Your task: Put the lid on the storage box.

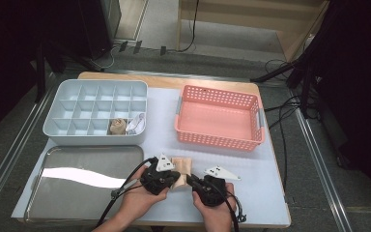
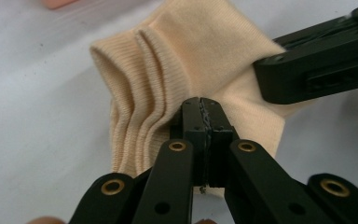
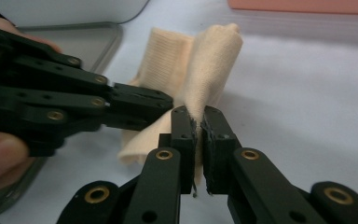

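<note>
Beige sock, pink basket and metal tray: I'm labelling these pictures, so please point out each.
beige sock (image 2: 200, 51), left gripper view, on the smooth knit above the ribbed cuff.
pink basket (image 1: 218, 138), high view, on its near perforated wall.
metal tray (image 1: 63, 198), high view, on its bare floor.

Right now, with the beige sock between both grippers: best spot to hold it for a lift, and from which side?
Keep the present holds. The left gripper pinches the beige sock just behind its ribbed cuff; the right gripper is shut on a raised fold near the other end. The sock is limp and folded, so opposite-end pinches, each coming in low from the person's side, should stop it sagging.
</note>
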